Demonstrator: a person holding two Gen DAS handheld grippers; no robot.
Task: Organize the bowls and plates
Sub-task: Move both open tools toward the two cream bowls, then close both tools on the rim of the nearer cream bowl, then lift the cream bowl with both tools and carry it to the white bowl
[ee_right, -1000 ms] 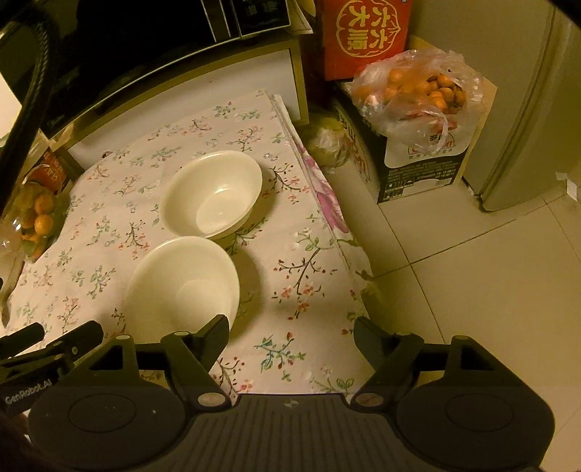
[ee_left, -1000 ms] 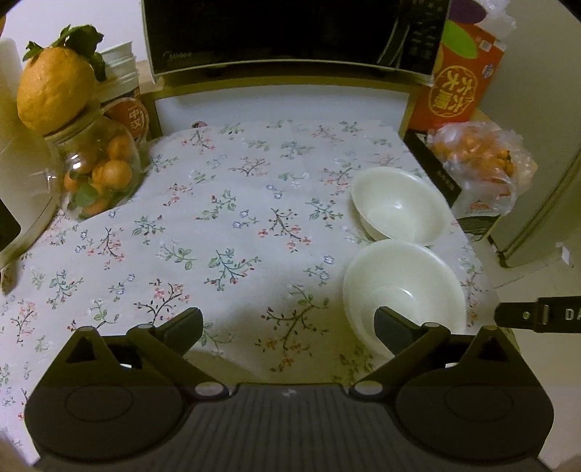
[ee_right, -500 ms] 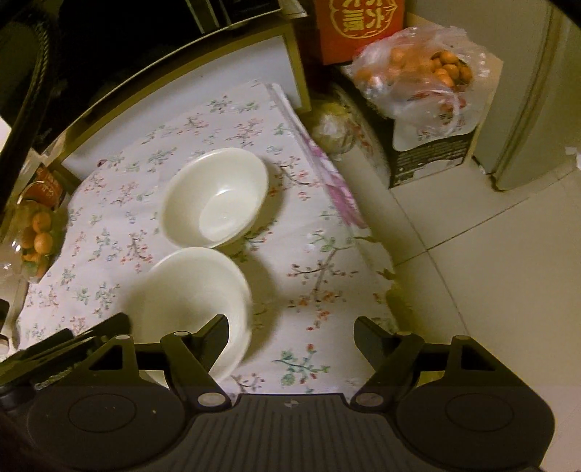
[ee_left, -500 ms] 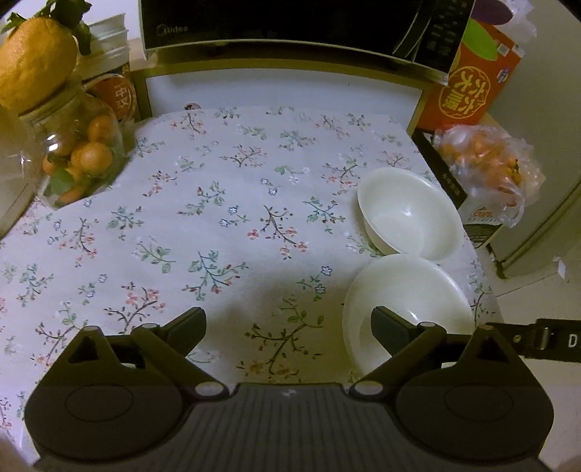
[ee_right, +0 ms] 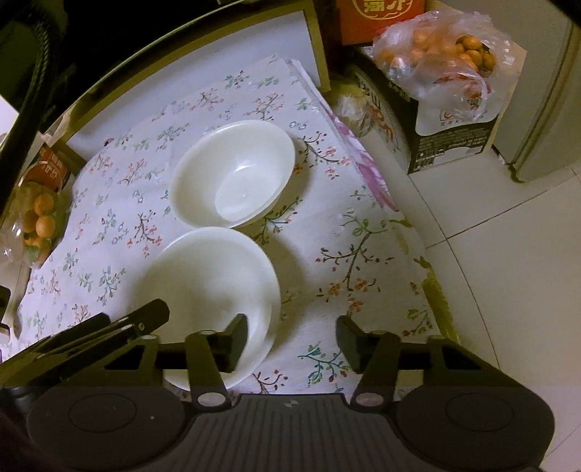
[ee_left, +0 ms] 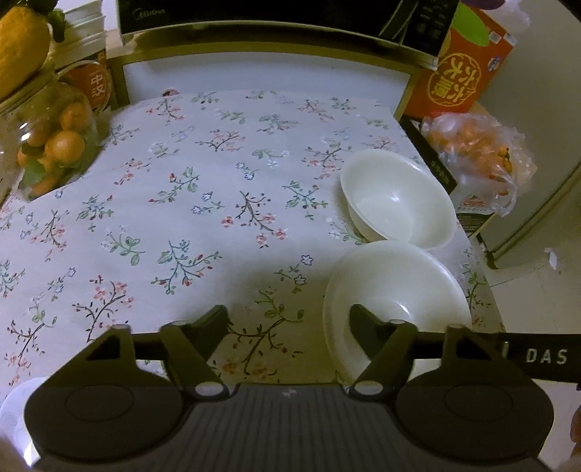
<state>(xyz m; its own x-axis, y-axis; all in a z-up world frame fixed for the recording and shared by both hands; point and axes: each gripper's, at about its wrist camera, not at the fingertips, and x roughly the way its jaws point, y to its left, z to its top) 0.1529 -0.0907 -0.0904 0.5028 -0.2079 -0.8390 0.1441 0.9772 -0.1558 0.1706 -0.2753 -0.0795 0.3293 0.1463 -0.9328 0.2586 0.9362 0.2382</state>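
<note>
Two white bowls stand on the floral tablecloth near its right edge. Each gripper straddles the rim of the near bowl. My left gripper has its right finger inside the bowl and its left finger outside over the cloth, with the bowl's left rim between. My right gripper has its left finger inside and its right finger outside, around the right rim. Both sets of jaws are closing, and gaps still show beside the rim. The far bowl stands upright just behind, touching or nearly touching the near one.
A glass jar of oranges stands at the table's left, a microwave at the back. Beyond the table's right edge are a red box, a bag of oranges on a carton, a fridge and tiled floor.
Both grippers have sunk toward the near bowl and their jaws have narrowed. The right gripper's left finger now sits inside the bowl; the bowls have not moved.
</note>
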